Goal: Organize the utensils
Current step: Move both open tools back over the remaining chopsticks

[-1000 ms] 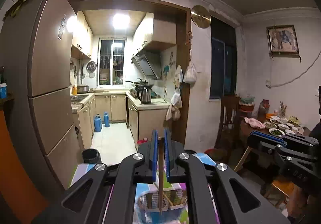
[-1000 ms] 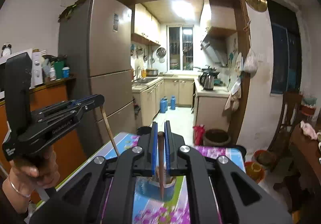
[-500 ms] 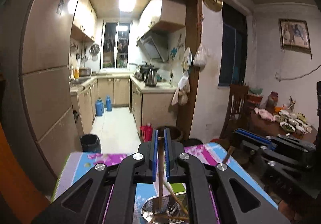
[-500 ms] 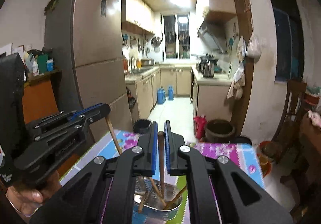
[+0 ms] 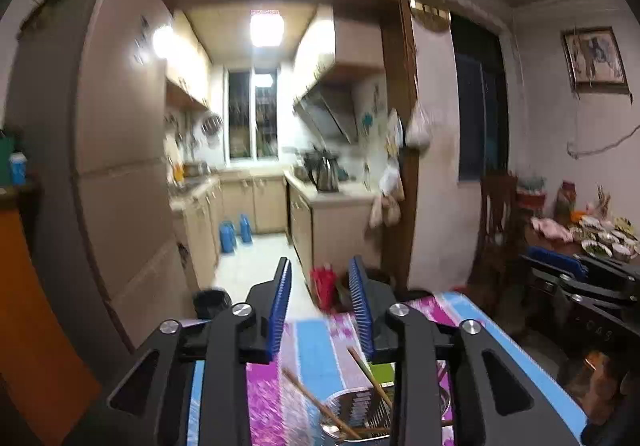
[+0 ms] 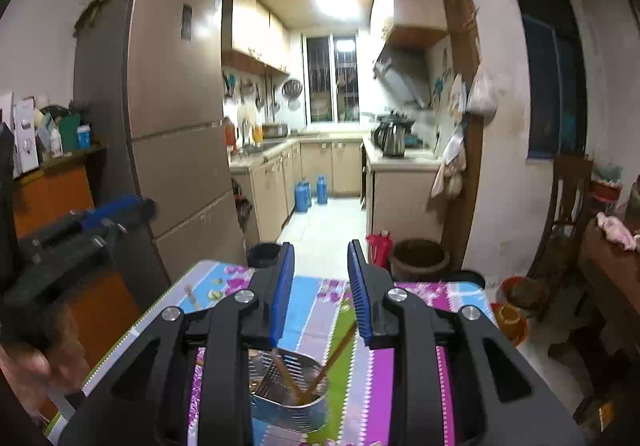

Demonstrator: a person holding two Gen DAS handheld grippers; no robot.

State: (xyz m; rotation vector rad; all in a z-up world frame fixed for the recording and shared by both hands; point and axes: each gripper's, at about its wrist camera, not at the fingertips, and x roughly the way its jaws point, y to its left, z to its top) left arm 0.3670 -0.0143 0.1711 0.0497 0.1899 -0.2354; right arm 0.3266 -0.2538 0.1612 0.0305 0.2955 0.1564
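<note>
The left gripper (image 5: 320, 302) has just been opening its jaws; the blue pads stand apart and nothing is between them. The right gripper (image 6: 320, 286) has just been opening too, and its gap is also empty. At the bottom centre of both views a metal utensil holder (image 6: 288, 402) stands on the flowered tablecloth (image 6: 316, 302). Several wooden chopsticks (image 6: 332, 358) lean inside it, tilted to different sides. In the right wrist view the left gripper appears blurred at the left edge, with a hand (image 6: 36, 362) under it.
</note>
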